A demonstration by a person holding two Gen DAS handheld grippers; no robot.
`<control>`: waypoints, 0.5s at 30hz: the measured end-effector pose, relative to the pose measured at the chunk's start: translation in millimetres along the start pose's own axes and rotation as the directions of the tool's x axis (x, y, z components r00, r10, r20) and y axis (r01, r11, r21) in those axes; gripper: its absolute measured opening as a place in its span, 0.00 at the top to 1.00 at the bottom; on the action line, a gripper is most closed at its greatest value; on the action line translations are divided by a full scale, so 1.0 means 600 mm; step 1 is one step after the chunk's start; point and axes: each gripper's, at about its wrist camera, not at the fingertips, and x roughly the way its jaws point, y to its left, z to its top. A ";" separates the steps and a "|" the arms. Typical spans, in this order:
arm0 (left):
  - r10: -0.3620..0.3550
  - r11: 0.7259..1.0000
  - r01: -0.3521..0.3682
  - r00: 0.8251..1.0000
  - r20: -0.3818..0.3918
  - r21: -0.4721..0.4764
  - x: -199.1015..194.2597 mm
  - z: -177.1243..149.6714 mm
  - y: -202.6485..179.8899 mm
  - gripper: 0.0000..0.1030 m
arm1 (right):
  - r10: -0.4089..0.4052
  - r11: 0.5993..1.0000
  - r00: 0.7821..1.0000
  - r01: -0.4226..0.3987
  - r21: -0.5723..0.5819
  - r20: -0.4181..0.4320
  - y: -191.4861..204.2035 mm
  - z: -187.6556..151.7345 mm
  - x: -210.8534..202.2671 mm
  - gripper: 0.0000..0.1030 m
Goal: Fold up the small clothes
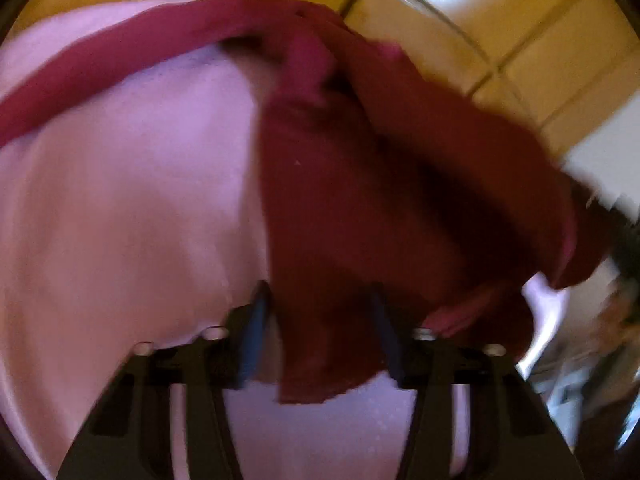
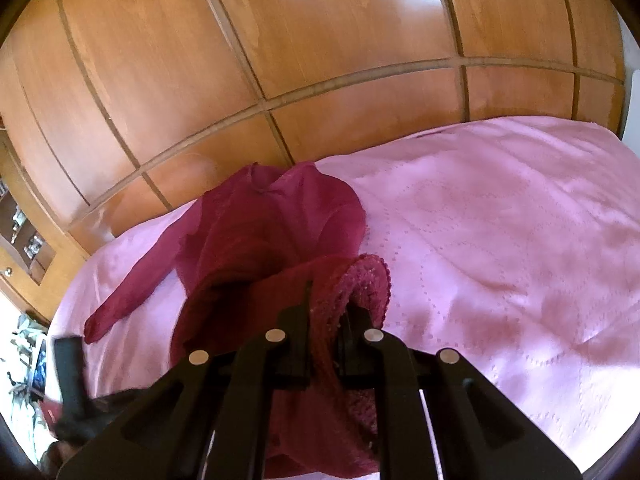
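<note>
A dark red long-sleeved garment (image 2: 276,224) lies on the pink bedspread (image 2: 500,220), one sleeve (image 2: 120,300) stretched out to the left. My right gripper (image 2: 328,320) is shut on its lace-edged hem (image 2: 368,280), lifting that edge off the bed. In the blurred left wrist view the same garment (image 1: 360,184) hangs in folds over the bedspread (image 1: 120,200). A flap of it drops between the fingers of my left gripper (image 1: 320,320). Those jaws stand apart, with a pale gap showing beside the left pad.
Wooden wardrobe doors (image 2: 280,40) rise right behind the bed. Shelves with small items (image 2: 24,236) sit at the far left. A blurred black shape (image 2: 70,380) shows at the bed's lower left edge. Cluttered floor (image 1: 592,360) lies past the bed's right side.
</note>
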 end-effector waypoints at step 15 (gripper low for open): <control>0.391 0.915 -0.335 0.874 0.289 -0.223 -0.318 -0.032 0.257 0.95 | 0.531 0.812 0.796 -0.576 -0.094 -0.289 0.196 -0.097 -0.034 0.37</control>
